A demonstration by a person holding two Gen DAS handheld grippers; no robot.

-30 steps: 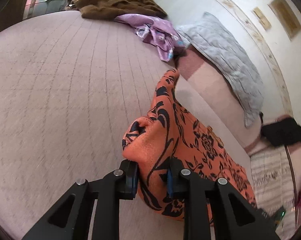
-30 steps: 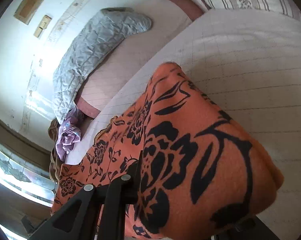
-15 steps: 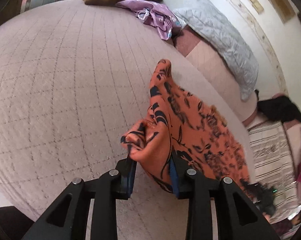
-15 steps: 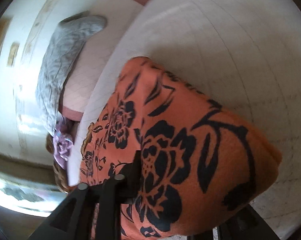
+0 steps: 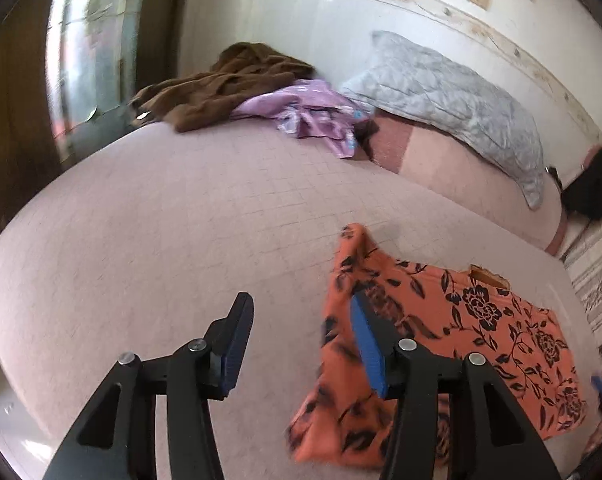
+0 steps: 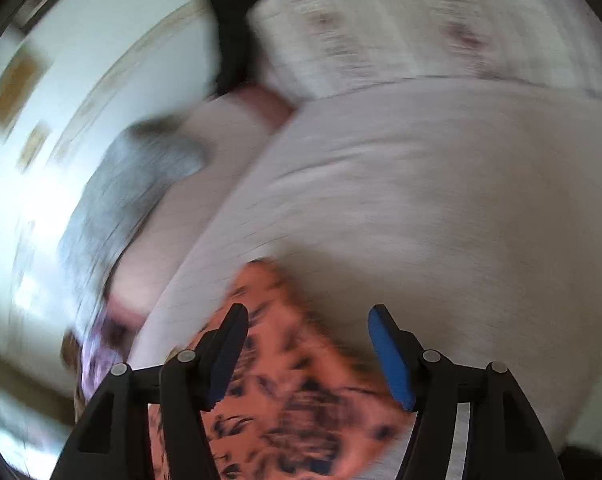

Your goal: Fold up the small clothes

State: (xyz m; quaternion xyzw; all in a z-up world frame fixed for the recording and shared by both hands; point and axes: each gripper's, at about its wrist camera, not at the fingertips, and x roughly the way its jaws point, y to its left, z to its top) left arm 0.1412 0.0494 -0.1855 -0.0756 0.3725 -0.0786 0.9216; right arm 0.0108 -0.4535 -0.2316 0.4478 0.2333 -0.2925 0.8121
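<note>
The orange garment with black flowers (image 5: 481,320) lies folded on the pale quilted bedspread (image 5: 181,220), to the right of my left gripper (image 5: 301,340). That gripper's jaws are opening; only bedspread shows between them, and the cloth's left edge sits behind the right finger (image 5: 367,344). The right wrist view is blurred by motion. There my right gripper (image 6: 307,344) has its jaws opening above a corner of the orange garment (image 6: 293,400), and its blue pads stand clear of the cloth.
At the far side of the bed lie a brown garment (image 5: 229,88), a purple garment (image 5: 313,116) and a grey quilted pillow (image 5: 453,96). A black item (image 5: 597,184) and a striped cloth (image 5: 597,272) are at the right. The bed's edge curves away at the left.
Both grippers were shut on the orange garment and have let it go; their jaws now stand apart. The garment has dropped onto the bed. Both views have swung and pulled back.
</note>
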